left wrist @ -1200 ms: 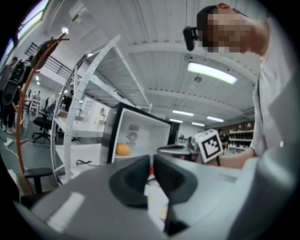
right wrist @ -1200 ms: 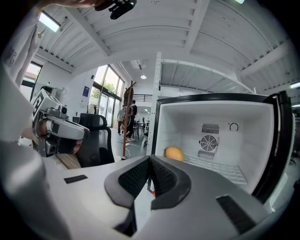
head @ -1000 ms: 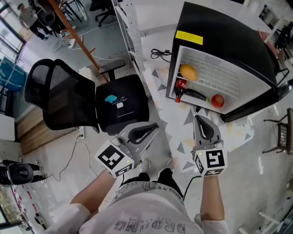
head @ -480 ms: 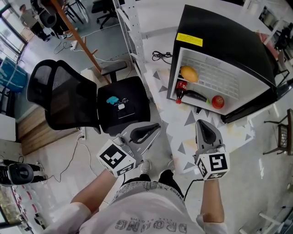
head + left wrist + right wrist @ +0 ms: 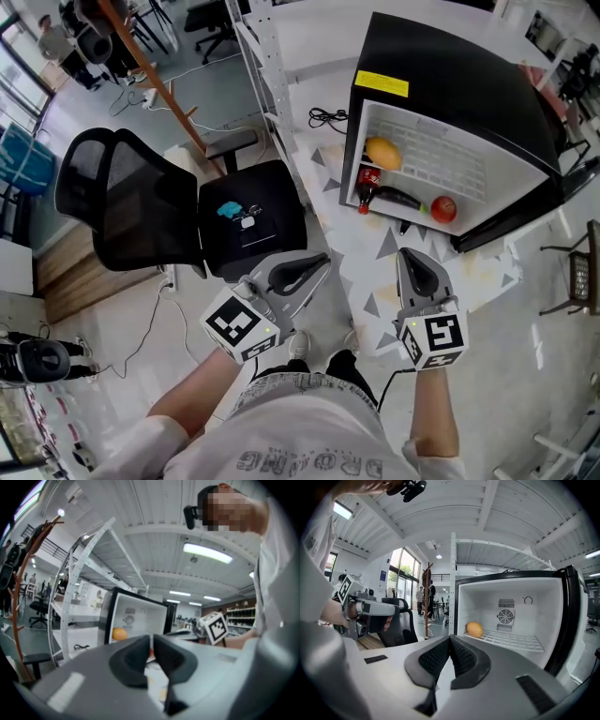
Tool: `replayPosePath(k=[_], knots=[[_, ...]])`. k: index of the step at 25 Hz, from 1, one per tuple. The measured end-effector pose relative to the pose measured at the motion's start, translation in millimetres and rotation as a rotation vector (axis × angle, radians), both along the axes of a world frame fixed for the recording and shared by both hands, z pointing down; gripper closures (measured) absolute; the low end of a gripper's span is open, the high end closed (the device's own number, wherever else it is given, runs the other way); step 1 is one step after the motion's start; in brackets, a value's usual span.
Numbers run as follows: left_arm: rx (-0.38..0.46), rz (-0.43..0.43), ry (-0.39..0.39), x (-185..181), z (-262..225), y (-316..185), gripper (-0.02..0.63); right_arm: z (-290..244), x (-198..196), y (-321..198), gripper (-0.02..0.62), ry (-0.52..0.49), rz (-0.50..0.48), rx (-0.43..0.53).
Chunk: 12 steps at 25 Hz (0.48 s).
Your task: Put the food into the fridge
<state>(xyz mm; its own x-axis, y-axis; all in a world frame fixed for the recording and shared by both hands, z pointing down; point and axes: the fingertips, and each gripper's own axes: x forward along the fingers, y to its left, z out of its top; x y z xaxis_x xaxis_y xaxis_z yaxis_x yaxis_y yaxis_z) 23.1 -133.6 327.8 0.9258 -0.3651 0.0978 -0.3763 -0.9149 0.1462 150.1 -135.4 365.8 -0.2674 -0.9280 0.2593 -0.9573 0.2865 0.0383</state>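
A small black fridge stands open on the floor ahead, its white inside facing me. On its wire shelf lies an orange fruit. Below it sit a red-capped dark bottle, a dark aubergine and a red apple. My left gripper is held low in front of me, pointing toward the fridge, shut and empty. My right gripper is also shut with nothing in it, a short way in front of the fridge opening.
A black office chair stands to the left with a blue object on its seat. A white metal rack rises beside the fridge, a black cable on the floor by it. A wooden coat stand stands further left.
The view has shifted slightly; both grippers stay shut and nearly where they were.
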Motion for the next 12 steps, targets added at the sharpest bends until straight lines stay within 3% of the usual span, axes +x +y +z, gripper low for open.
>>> replayPosePath(k=[12], knots=[[0.010,0.006,-0.002,1.1,-0.6,-2.0,0.578,1.8,-7.4,-3.3,0.592,-0.002,-0.018,-0.004]])
